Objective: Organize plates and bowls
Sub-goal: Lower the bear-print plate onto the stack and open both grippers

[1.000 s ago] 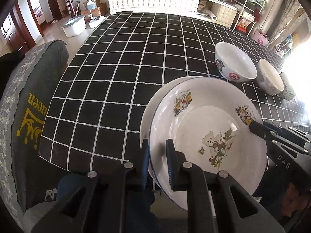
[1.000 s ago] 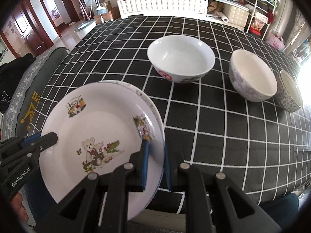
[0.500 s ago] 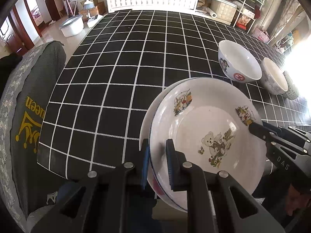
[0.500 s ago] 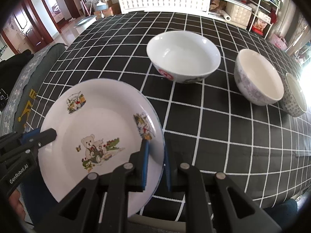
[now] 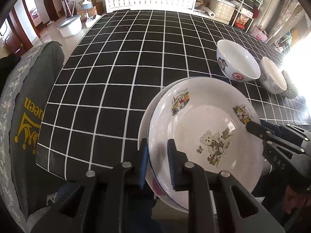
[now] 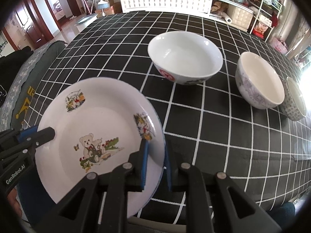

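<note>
A white plate with a teddy-bear print (image 5: 206, 128) (image 6: 97, 124) is held in the air over the table's near edge, stacked on a second white plate (image 5: 144, 122) whose rim shows at its left. My left gripper (image 5: 157, 151) is shut on the stack's left rim; it also shows in the right wrist view (image 6: 48, 133). My right gripper (image 6: 155, 151) is shut on the right rim; it also shows in the left wrist view (image 5: 249, 125). A large white bowl (image 6: 184, 57), a floral bowl (image 6: 260, 79) and a small patterned bowl (image 6: 295, 101) stand in a row on the table.
The table has a black cloth with a white grid (image 5: 120, 73). A grey chair back with a yellow crown print (image 5: 25, 116) stands at the table's left edge. A white cabinet (image 5: 151, 0) and shelves (image 6: 262, 19) lie beyond the far edge.
The plate stack has risen and shifted a little toward me, off the table's near edge. Both grippers keep their hold on its rims.
</note>
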The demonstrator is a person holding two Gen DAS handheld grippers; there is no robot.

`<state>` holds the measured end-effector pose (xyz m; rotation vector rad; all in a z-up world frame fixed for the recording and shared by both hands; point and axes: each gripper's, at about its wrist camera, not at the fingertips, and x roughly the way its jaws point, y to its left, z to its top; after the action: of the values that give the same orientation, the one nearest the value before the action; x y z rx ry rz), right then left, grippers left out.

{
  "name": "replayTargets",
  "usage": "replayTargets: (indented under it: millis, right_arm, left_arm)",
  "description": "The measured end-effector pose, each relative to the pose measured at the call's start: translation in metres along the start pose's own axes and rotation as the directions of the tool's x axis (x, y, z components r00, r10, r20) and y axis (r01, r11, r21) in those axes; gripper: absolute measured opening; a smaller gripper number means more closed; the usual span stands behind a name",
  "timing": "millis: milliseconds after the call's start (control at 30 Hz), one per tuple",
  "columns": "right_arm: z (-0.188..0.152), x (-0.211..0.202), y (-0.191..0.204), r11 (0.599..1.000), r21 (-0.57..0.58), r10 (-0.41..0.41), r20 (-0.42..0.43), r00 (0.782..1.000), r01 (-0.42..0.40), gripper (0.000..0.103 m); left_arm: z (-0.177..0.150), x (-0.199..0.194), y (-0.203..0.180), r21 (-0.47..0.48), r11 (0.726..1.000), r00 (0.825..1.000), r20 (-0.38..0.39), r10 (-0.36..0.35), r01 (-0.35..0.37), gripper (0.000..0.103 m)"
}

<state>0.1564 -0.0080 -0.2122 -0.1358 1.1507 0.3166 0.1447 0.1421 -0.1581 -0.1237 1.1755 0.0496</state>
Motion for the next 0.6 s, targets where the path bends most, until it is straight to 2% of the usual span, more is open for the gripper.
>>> replayTargets:
  millis: [167,433,467,500,533,600]
  right_arm:
    - [0.000,0.001,0.003,1.000,-0.010,-0.011,0.001,1.000,0.011,0.021]
    - [-0.001,0.001,0.006,1.000,-0.012,-0.025,-0.001,1.000,0.025,0.023]
    - [-0.001,0.001,0.005,1.000,-0.008,-0.022,-0.003,1.000,0.022,0.023]
    - [-0.002,0.001,0.005,1.000,-0.004,-0.018,-0.003,1.000,0.018,0.024]
    - [-0.002,0.000,0.004,1.000,-0.001,-0.006,0.004,1.000,0.006,0.028]
    - [-0.003,-0.001,0.004,1.000,-0.002,-0.010,-0.003,1.000,0.010,0.031]
  left_arm:
    - [-0.003,-0.003,-0.001,-0.012,0.999,0.999,-0.009,-0.040,0.040,0.031]
    - [-0.006,-0.007,-0.004,-0.004,0.999,0.999,-0.015,-0.041,0.041,0.036]
    - [-0.008,-0.008,-0.005,0.003,0.999,0.999,-0.012,-0.035,0.035,0.039]
    - [-0.009,-0.010,-0.006,0.014,1.000,1.000,-0.008,-0.024,0.024,0.051]
    - [-0.010,-0.010,-0.008,0.029,1.000,1.000,-0.009,-0.001,0.001,0.056]
    - [-0.013,-0.011,-0.009,0.050,0.999,1.000,-0.002,0.021,-0.021,0.058]
